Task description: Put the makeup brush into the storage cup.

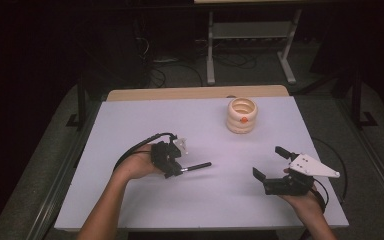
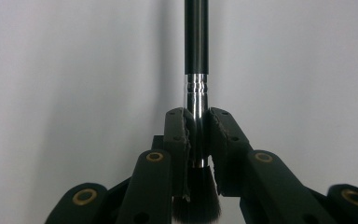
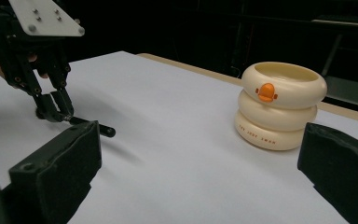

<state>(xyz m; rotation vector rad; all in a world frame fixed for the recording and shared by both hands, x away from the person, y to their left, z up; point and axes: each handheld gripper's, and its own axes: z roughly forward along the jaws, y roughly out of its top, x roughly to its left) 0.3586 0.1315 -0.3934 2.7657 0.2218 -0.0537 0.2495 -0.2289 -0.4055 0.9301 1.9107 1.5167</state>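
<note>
**Brush clamped in my left gripper**

My left gripper (image 1: 176,167) has its jaws closed tight on the makeup brush (image 2: 196,70), pinching the silver ferrule; the dark bristles sit back between the jaws toward my hand and the black handle sticks out ahead, low over the white table (image 1: 145,120). My right gripper (image 1: 271,162) stands wide and holds nothing. The cream ringed holder (image 1: 242,115) stands well beyond both, nearer my right gripper.

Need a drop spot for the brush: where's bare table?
Bare table lies left of the cream holder, and between the brush in the left tool and the right tool. The near edge between the forearms is free too. Only the holder's far-right corner is taken.
</note>
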